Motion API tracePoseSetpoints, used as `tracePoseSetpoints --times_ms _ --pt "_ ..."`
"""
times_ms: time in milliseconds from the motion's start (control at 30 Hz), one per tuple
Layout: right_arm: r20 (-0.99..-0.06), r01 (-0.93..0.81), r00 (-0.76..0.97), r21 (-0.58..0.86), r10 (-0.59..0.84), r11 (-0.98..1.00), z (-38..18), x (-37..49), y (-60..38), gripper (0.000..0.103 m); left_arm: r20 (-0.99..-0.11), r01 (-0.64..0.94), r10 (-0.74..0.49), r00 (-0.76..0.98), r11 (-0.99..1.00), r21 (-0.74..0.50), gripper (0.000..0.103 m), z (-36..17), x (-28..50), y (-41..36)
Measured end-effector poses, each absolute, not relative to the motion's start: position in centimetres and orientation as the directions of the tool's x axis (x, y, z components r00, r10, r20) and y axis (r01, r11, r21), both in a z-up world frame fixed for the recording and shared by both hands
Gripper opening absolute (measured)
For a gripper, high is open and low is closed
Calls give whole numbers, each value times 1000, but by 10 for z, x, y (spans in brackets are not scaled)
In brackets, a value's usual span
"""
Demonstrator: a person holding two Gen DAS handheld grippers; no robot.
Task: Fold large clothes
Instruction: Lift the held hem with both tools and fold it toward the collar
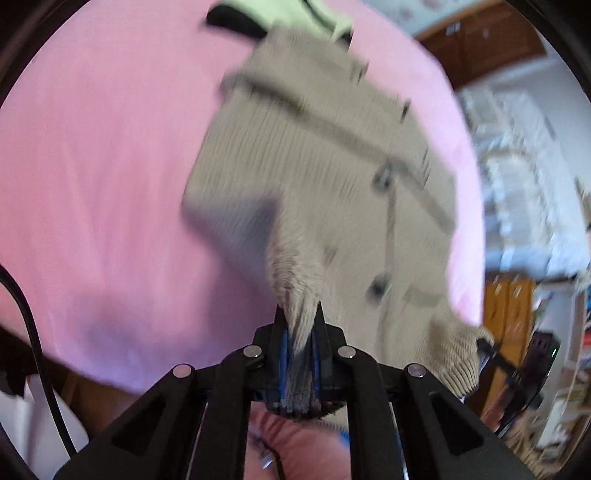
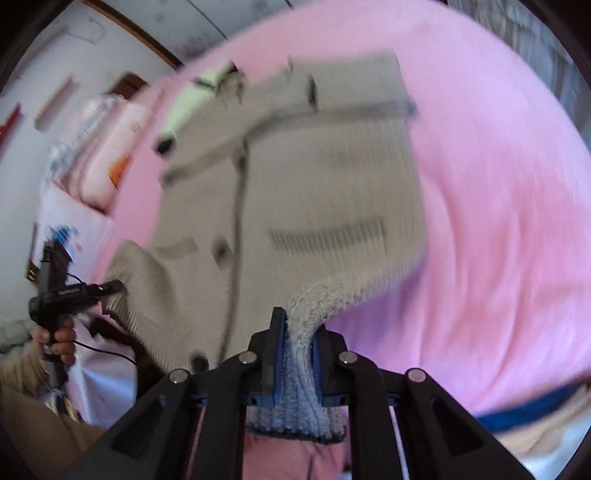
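A beige ribbed knit cardigan (image 1: 332, 147) with dark buttons and dark trim lies on the pink bed sheet (image 1: 92, 166); it also shows in the right wrist view (image 2: 314, 177). My left gripper (image 1: 300, 314) is shut on a bottom corner of the cardigan's hem. My right gripper (image 2: 300, 321) is shut on the other bottom corner of the hem. In the left wrist view the right gripper (image 1: 491, 349) holds the far hem corner at the lower right. In the right wrist view the left gripper (image 2: 110, 286) holds the hem at the lower left. Both frames are motion-blurred.
A light green and black garment (image 1: 280, 14) lies beyond the cardigan's collar, also in the right wrist view (image 2: 192, 99). Pink bedding (image 2: 110, 155) is stacked left of the bed. Wooden furniture (image 1: 506, 306) and white shelves (image 1: 517, 155) stand past the bed's right edge.
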State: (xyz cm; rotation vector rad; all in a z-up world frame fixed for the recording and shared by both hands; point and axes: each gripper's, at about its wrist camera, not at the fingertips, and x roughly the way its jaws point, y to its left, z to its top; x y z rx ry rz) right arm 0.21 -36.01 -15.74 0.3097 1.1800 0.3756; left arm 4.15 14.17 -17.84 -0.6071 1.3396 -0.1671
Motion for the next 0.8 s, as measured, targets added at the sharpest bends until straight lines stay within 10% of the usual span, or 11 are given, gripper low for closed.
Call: tracePoseSetpoints --times_ms 467,800 --pt "-812 102 450 461 372 882 -186 277 -397 17 -863 -410 -282 420 789 -458 13 -186 279 181" --pt "-870 39 407 320 278 947 -217 295 -410 40 -888 -434 -289 357 790 -432 27 -221 316 181"
